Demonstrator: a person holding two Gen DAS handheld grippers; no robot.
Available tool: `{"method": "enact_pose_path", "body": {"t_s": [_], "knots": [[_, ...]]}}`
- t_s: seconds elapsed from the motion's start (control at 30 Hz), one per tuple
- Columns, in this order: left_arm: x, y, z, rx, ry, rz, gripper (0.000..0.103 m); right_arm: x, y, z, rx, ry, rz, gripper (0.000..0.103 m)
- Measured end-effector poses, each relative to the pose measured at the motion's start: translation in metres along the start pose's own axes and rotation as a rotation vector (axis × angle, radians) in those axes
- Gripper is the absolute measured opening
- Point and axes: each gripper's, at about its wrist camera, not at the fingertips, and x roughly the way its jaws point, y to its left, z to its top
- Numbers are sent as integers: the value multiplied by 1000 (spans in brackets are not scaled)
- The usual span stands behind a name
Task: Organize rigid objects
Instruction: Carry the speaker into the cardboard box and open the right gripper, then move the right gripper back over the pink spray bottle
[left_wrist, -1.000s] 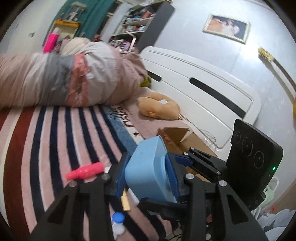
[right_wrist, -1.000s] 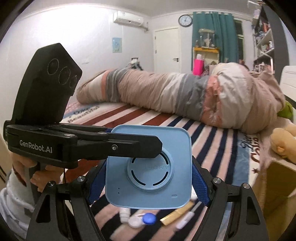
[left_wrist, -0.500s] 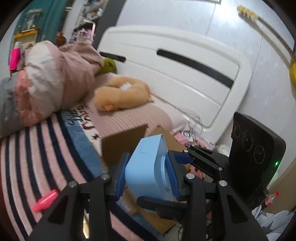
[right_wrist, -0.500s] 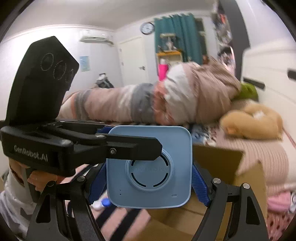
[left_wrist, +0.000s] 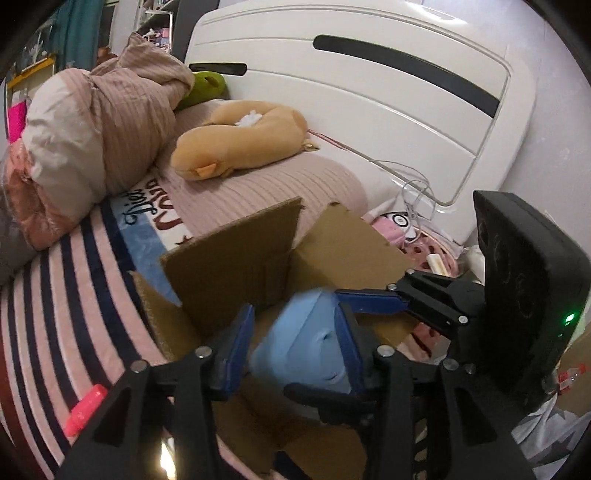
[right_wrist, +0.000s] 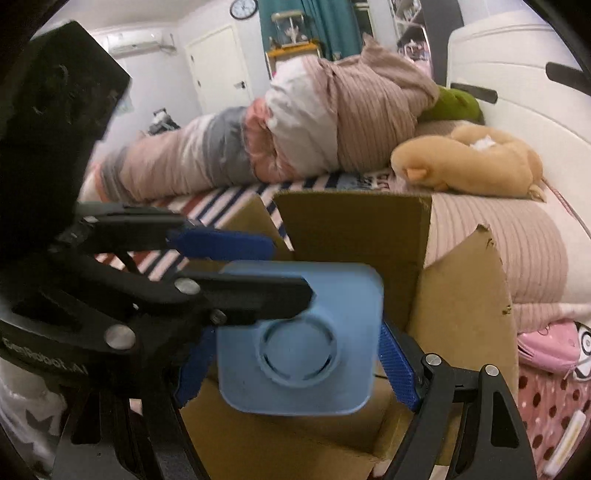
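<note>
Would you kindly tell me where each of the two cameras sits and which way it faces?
Left wrist: on the left claw, looking into the cardboard box toward the headboard; its fingers and the right claw show.
Right wrist: on the right claw, facing the box and rolled duvet; the left claw crosses in.
Shared: blue device, box, plush.

A lived-in home bedroom: a bed with a white headboard (left_wrist: 388, 92) and a striped blanket (left_wrist: 62, 314) carries a rolled-up quilt (right_wrist: 295, 122), a tan plush toy (left_wrist: 240, 136) and an open cardboard box (right_wrist: 388, 258). Behind them are a wall clock (right_wrist: 243, 7), teal curtains (right_wrist: 314, 22), a white door (right_wrist: 218, 62) and a wall-mounted air conditioner (right_wrist: 140, 40).
</note>
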Motion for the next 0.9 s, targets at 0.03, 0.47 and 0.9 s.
{"method": "enact_pose_path", "body": {"t_s": [0.03,0.47,0.9], "knots": [[-1,2,0,-3,-6,4,53,1,1,0,-3,3,0,78],[-103,64,-41,-122,-174,195,78,-22,64,26,-105,-88,46,80],[-166,194,-177,-387,-246,329,85,72,219,40,-334,105,193,87]]}}
